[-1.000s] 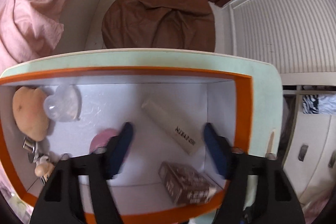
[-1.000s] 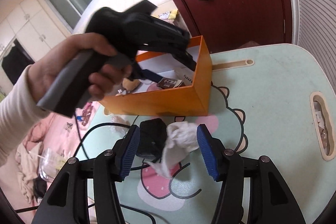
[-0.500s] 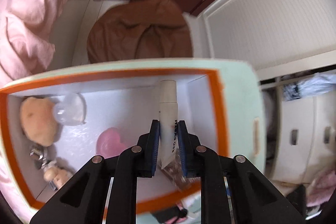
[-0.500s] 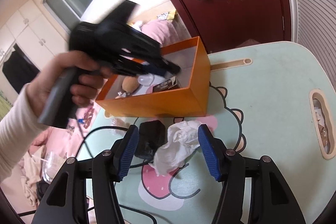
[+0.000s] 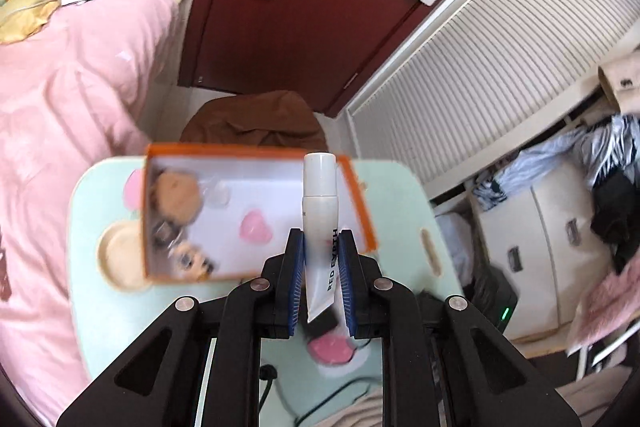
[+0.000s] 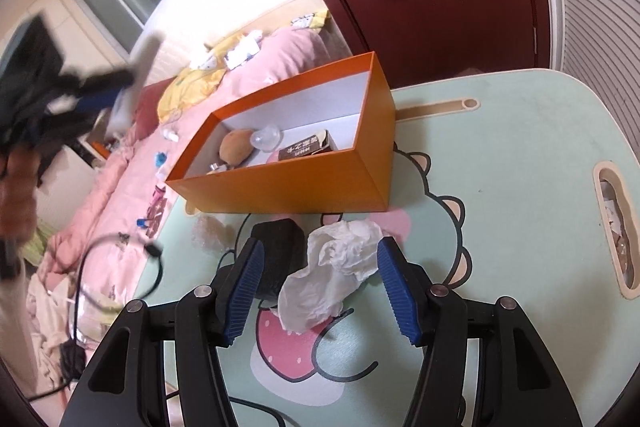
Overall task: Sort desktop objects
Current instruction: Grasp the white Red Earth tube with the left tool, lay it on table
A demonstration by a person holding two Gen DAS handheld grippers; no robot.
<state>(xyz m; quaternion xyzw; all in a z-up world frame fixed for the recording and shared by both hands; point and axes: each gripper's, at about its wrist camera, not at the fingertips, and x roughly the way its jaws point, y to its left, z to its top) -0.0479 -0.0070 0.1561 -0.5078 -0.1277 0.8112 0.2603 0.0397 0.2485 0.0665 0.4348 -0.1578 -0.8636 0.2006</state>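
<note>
So the left gripper point(image 5: 320, 269) has its blue pads clamped tight on a white tube point(image 5: 320, 227) (lettering reads RED EARTH down the side), cap end pointing away from the camera; the tube is up in the air above the orange box point(image 5: 360, 203), not resting on anything; in the right wrist view that same gripper is just a dark blur at the far left with a pale streak sticking out of it, well apart from the box, and the hand point(image 6: 16, 195) under it is smeared too; the box sits on the mint-green table point(image 6: 520, 147) with the cartoon print, white inside, and it holds a tan plush toy point(image 6: 236, 145), a clear heart-shaped thing point(image 6: 267, 137), a pink heart point(image 5: 255, 225), a brown packet point(image 6: 306, 147) with pale writing, and some little metal or keychain bits point(image 5: 188, 251) in the corner that are too blurry to tell properly; the right gripper point(image 6: 320, 287) hangs low over the table with its jaws standing apart and nothing pinched; a crumpled white tissue point(image 6: 332, 267) lies on the table between the fingers and a black charger block point(image 6: 280, 247) sits just beside the left finger, with a black cable point(image 6: 120, 267) trailing off the table edge toward the pink bedding point(image 5: 60, 107); neither pad is touching the tissue as far as I can see.
</note>
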